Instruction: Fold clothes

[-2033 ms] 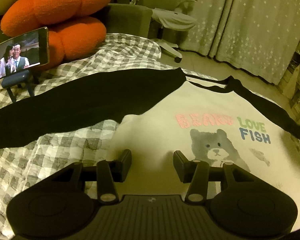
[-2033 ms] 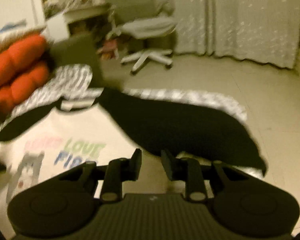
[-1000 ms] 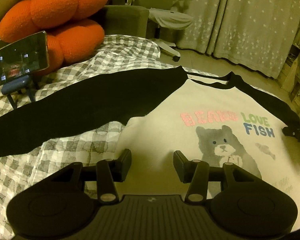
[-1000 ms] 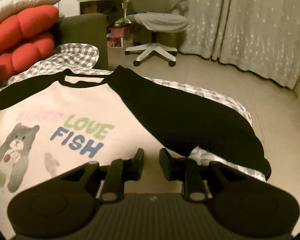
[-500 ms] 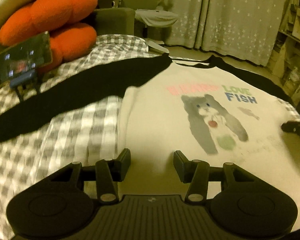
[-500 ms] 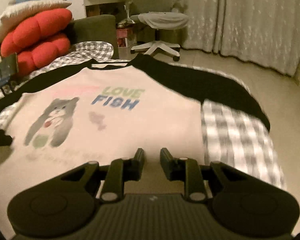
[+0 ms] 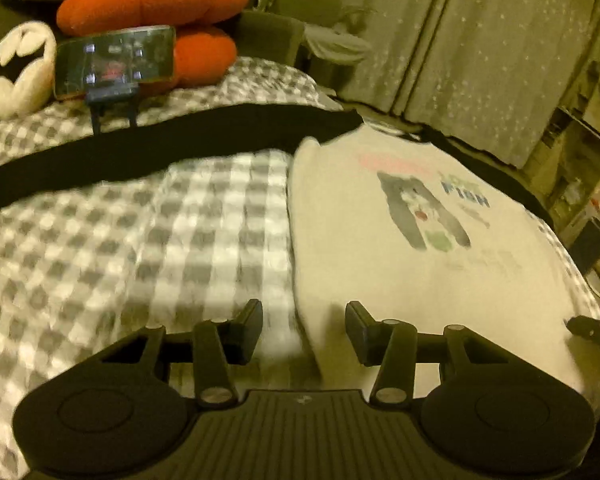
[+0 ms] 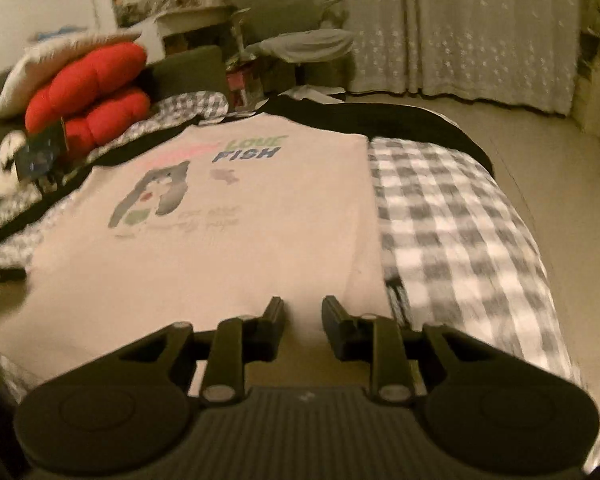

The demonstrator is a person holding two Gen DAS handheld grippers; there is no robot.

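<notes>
So the shirt (image 8: pixel 220 248) is laid out flat, print side up, on the checked blanket (image 7: pixel 140 240), black sleeves (image 7: pixel 160 148) spread out to either side. Nothing is folded yet as far as I can tell, this looks like the very start.

Left gripper (image 7: pixel 304 328) is down at the bottom hem, right over the shirt's left corner, fingers apart with nothing between them, one finger over the blanket and one over the shirt. Right gripper (image 8: pixel 303 322) is at the hem too, near the other bottom corner, fingers also apart and empty, a narrower gap than on the left one.

My guess is both are lining up to pinch the hem. The next move would need each one to drop onto its corner and close on the shirt alone, not on the blanket underneath. Both views are a bit smeared, so I can't say whether the fingertips touch the fabric yet.

Phone (image 7: pixel 114 62) on a stand and red cushions (image 7: pixel 152 0) sit up at the far end, out of the way.
</notes>
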